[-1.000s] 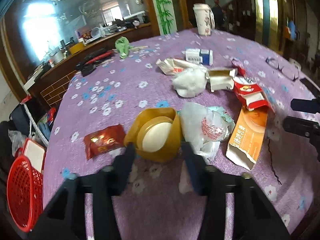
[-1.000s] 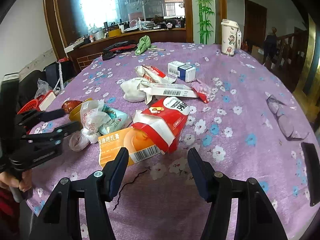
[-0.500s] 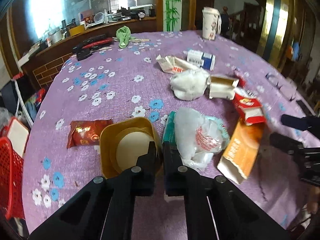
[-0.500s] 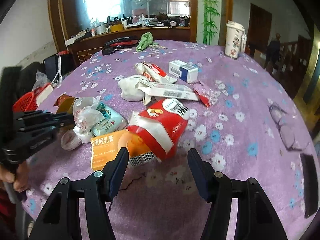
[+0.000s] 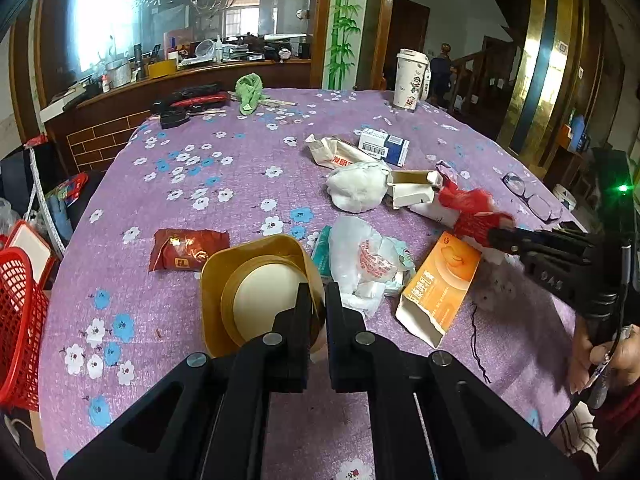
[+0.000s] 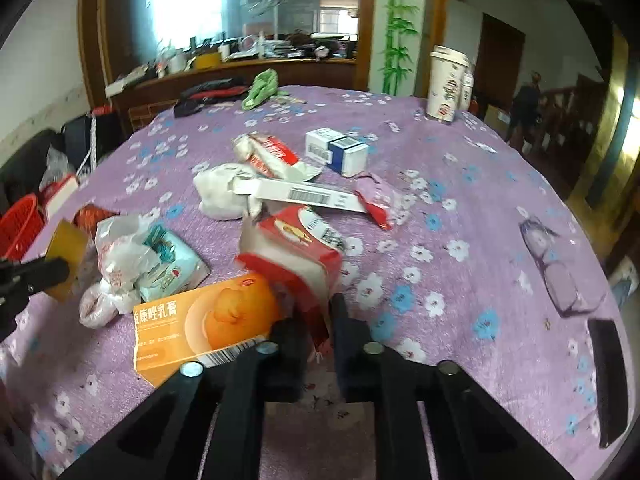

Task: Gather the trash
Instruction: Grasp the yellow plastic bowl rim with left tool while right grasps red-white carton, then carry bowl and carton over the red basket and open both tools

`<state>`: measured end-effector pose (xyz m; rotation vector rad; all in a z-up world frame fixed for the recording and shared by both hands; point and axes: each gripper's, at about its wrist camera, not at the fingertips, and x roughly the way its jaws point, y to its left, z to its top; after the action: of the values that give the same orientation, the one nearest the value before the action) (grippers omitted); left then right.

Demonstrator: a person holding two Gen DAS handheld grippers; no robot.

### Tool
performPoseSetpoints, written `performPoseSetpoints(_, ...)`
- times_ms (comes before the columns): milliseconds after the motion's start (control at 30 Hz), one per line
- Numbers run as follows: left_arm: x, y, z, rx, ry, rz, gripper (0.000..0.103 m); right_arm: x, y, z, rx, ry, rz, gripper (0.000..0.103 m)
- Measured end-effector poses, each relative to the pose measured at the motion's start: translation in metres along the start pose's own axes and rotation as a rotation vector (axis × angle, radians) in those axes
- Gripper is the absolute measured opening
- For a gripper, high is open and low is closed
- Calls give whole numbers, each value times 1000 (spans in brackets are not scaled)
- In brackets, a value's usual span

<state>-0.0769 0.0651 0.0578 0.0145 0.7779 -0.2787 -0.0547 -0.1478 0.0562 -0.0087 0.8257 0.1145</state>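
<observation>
My left gripper [image 5: 318, 300] is shut on the near wall of a yellow plastic cup [image 5: 256, 280] with a cream lid inside, low over the purple flowered tablecloth [image 5: 224, 184]. My right gripper [image 6: 320, 316] is closing tight, its pads pinching a torn flap of the red and white carton [image 6: 296, 248], which tilts up off the cloth. In the left wrist view the right gripper [image 5: 496, 236] holds that carton [image 5: 472, 208] at the right. An orange box [image 6: 208, 316] lies just left of the right gripper.
Around them lie a white plastic bag [image 5: 360, 256], a red snack wrapper [image 5: 184, 248], crumpled tissue [image 5: 356, 188], a blue and white box [image 5: 384, 148] and glasses [image 5: 532, 196]. A red basket [image 5: 16, 320] sits below the table's left edge. A paper cup [image 5: 408, 80] stands at the back.
Both grippers went from open to shut: the left on the yellow cup's wall, then the right on the red carton's flap. The carton has tipped up.
</observation>
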Motion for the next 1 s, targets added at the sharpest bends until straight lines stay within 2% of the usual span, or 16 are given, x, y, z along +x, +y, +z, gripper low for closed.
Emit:
performPoseSetpoints(233,-8,3,-2,-24,-15,2,6,-31,-20,-2,105,-33,100,6)
performPoseSetpoints(500,-19,2,1,-27,-38,9,6,-51,-14,-1,130,-46,208,6)
performPoseSetpoints(833,-38,16,0,-51,-64,45,6,-61,22,13,81,-39,324,6)
performPoseSetpoints(1000,-54,39,-2,-93,-84,98,6,-58,56,26,38,-4,411,7)
